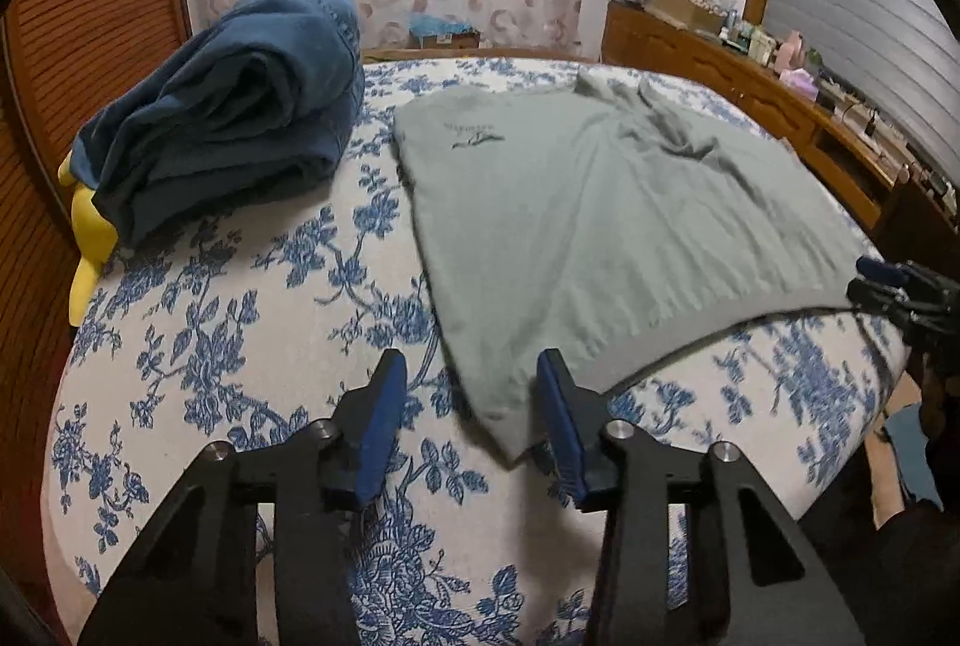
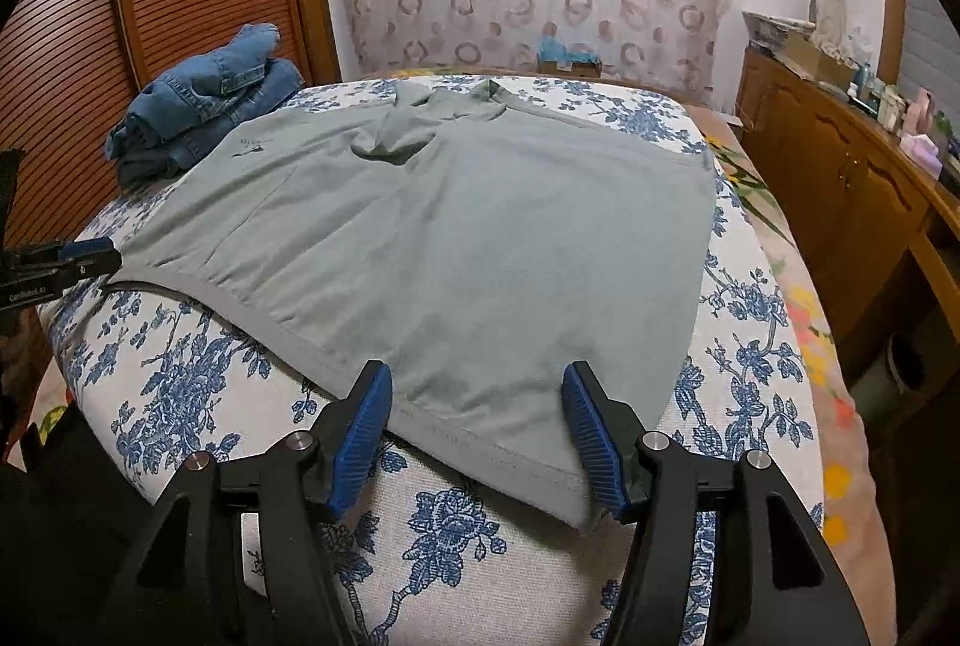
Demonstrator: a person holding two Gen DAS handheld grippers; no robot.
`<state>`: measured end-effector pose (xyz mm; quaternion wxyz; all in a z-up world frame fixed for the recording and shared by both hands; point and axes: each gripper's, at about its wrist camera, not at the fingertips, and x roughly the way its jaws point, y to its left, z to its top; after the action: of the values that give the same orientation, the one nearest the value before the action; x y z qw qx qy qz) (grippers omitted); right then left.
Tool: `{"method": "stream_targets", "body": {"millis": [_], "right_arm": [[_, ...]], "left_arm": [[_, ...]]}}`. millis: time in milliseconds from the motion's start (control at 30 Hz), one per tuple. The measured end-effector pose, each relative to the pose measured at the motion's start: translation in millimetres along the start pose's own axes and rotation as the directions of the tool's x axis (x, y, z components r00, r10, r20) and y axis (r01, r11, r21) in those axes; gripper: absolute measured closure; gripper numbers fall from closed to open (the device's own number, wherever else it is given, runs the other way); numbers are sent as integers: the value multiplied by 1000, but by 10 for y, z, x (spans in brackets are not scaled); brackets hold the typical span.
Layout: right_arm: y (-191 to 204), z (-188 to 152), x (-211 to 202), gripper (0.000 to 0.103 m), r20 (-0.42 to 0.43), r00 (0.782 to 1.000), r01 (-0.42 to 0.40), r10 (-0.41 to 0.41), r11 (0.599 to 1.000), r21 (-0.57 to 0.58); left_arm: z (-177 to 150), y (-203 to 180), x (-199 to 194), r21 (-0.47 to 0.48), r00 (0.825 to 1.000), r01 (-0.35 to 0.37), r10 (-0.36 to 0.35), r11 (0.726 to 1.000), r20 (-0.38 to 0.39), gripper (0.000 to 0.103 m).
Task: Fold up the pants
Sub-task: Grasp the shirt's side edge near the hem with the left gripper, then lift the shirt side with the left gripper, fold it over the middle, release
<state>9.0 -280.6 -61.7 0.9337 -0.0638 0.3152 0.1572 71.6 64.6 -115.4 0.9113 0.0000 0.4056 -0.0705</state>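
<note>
On the bed (image 1: 240, 322), left claw (image 1: 471, 394) half open at the grey garment's (image 1: 600, 226) seven-o'clock corner; right claw (image 2: 477, 406) open astride its hem, gripping nothing

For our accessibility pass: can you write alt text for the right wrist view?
A grey-green garment lies spread flat on a blue-floral bedspread, its near hem corner between the open blue pads of the right tool. The left tool reaches its far-left hem corner; folded blue jeans sit behind.

Matt grey knit cloth is seen in the garment (image 2: 456, 250), coarse denim in the jeans (image 2: 204, 106), polished wood in the dresser (image 2: 840, 178).
</note>
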Motion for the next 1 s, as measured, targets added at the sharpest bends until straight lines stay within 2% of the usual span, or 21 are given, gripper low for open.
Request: {"method": "stream_targets", "body": {"millis": [100,200,267,333,567,1000], "right_arm": [[16,-11,12,40,5,1000,6,-6,1000,-7],[17,-24,26,40,12,1000,7,-7,1000,-9],[11,-30,34,40,15,1000,4,-4,1000,-8],[-3,-37,38,40,18,1000,0,1,1000,-7],[-38,-52,37,40,19,1000,-12,11,1000,12],[-114,-84,-8,40,27,999,-19,18,999,50]], "left_arm": [[-24,2,3,-2,1000,1,-1,1000,3,61],[-29,-33,5,11,1000,9,-9,1000,7,75],[-31,-77,11,25,1000,21,-22,999,8,89],[-21,-112,14,28,1000,24,-25,999,9,95],[85,-287,-67,77,996,80,-82,994,34,96],[603,-843,-263,211,977,157,-183,965,109,97]]}}
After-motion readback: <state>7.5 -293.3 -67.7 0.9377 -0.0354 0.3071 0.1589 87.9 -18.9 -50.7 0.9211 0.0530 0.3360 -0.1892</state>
